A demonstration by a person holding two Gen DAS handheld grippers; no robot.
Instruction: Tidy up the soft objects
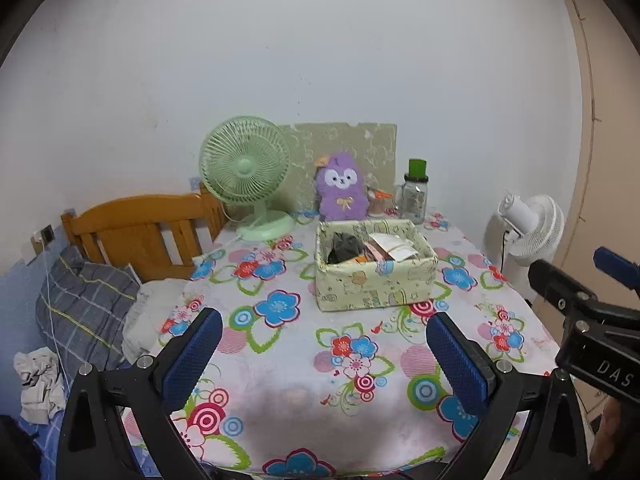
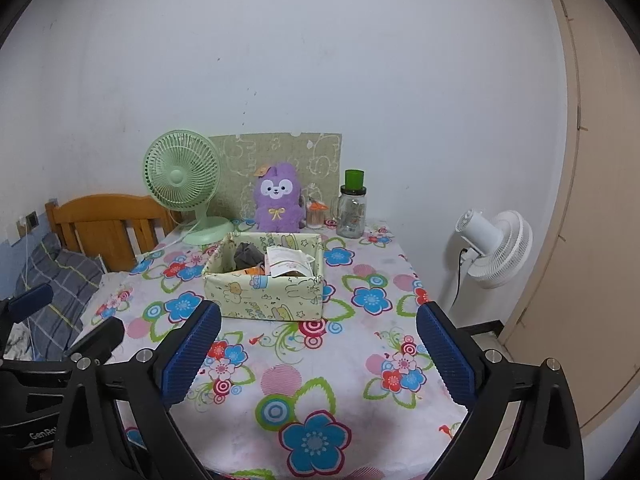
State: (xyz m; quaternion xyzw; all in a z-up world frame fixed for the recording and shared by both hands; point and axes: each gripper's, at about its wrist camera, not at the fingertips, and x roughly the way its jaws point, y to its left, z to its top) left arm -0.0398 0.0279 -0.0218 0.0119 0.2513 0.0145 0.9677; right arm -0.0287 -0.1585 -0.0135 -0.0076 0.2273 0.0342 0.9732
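A purple plush toy (image 1: 341, 187) (image 2: 278, 197) sits upright at the back of the flowered table (image 1: 304, 364) (image 2: 332, 364), against a green patterned board. In front of it stands a pale green patterned box (image 1: 374, 280) (image 2: 264, 294) with dark cloth and paper packets inside. My left gripper (image 1: 324, 324) is open above the near part of the table, well short of the box, nothing between its blue pads. My right gripper (image 2: 318, 324) is open too, just in front of the box and empty. The right gripper (image 1: 612, 268) also shows at the far right of the left wrist view.
A green desk fan (image 1: 248, 176) (image 2: 184, 184) stands at the back left, a glass jar with a green lid (image 1: 416, 194) (image 2: 353, 206) at the back right. A wooden headboard (image 1: 140, 232) and bedding lie left of the table, a white fan (image 2: 500, 248) right of it.
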